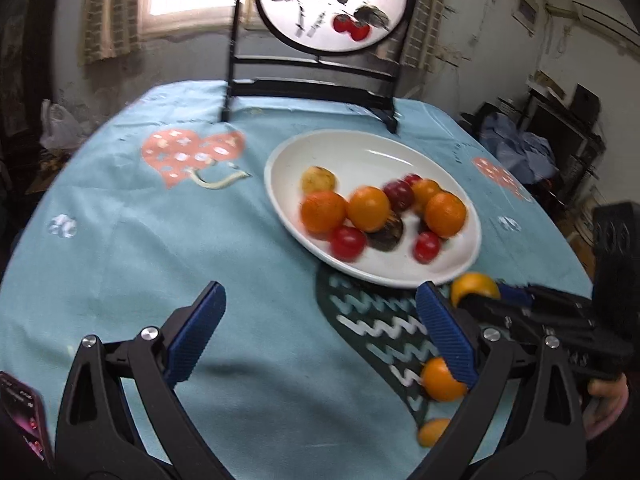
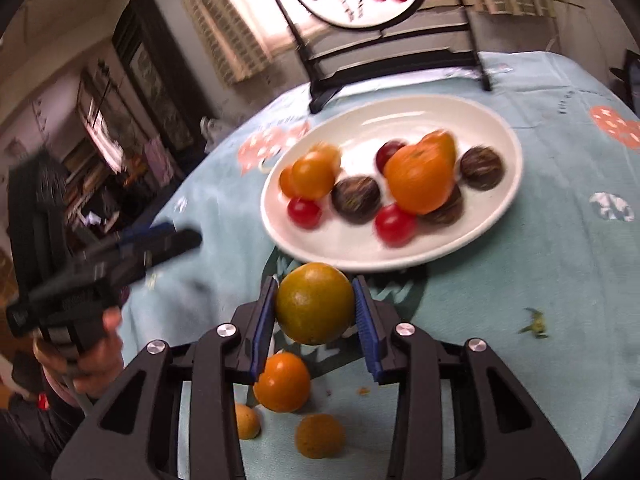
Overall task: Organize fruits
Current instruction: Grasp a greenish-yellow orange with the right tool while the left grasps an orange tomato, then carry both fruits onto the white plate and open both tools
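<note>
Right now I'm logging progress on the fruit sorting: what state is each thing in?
Right tool: shut on greenish orange.
Greenish orange: gripped, just short of the plate.
Left tool: open, empty.
White plate: holds mixed fruit.
Small orange: loose on the tablecloth.

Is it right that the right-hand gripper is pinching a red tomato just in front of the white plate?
Not quite. The right gripper is pinching an orange, not a red tomato, just in front of the white plate. The right wrist view shows it; the red ones lie on the plate.
</note>
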`<state>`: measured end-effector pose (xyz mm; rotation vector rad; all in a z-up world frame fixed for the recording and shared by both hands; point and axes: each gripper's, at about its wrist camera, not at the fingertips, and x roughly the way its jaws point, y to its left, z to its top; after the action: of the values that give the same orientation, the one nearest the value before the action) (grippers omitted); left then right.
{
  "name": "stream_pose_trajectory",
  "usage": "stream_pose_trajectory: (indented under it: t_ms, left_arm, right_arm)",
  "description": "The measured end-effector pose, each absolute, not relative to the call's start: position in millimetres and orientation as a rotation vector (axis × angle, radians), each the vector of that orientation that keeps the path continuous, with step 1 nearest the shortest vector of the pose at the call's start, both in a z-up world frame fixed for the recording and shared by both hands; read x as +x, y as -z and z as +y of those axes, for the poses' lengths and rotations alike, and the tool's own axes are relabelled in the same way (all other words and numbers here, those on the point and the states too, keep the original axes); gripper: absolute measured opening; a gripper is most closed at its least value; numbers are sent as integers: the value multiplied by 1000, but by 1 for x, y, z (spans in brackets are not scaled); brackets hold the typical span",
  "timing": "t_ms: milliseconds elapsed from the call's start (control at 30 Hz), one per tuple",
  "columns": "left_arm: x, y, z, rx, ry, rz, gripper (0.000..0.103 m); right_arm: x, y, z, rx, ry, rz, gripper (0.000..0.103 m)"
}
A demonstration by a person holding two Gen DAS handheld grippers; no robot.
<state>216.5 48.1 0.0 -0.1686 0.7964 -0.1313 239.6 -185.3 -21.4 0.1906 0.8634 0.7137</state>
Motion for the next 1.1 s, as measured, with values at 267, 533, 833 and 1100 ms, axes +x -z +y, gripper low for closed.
stream_pose_trajectory:
  t_ms: [267, 533, 833, 1100]
  left_arm:
    - [211, 24, -7, -37, 446, 934, 66]
    - [210, 38, -26, 23, 509, 959, 51]
    - [211, 46, -39, 45, 589, 990, 45]
    - [216, 51, -40, 19, 602, 1002, 45]
  right_arm:
    - [245, 25, -198, 246, -666, 886, 39]
    - [243, 25, -195, 228, -664, 891, 39]
    - [243, 24, -197, 239, -667, 893, 39]
    - [242, 22, -197, 235, -667, 887, 39]
